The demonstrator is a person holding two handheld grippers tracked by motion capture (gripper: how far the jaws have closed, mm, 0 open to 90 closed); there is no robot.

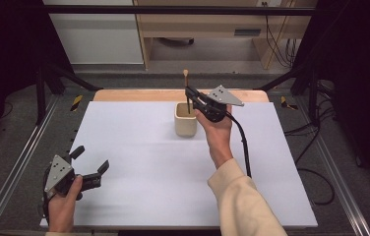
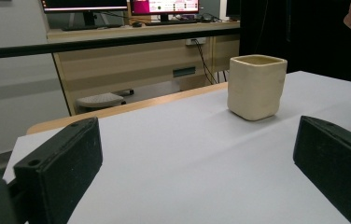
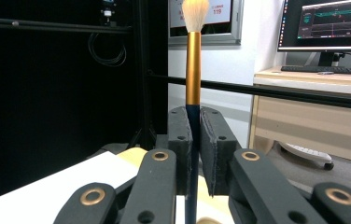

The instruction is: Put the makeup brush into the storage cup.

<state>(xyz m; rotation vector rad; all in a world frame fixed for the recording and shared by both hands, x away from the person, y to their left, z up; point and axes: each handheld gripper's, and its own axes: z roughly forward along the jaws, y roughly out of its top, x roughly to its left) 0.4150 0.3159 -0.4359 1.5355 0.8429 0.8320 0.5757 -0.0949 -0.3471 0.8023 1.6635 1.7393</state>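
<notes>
Your brush [image 3: 193,65], a slim item with a pale bristle tuft, a golden-orange ferrule section and a dark blue-black handle, stands upright, bristles uppermost. Its handle is clamped between the pads of your right gripper [image 1: 189,94], directly above the cream, square-sided ceramic cup [image 1: 185,119]. You will note the cup stands upright and open-mouthed on the white table sheet, near the far edge, roughly centred across its width.

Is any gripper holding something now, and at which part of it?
The right gripper clamps the brush on its dark handle, bristles up; the left gripper holds nothing.
</notes>
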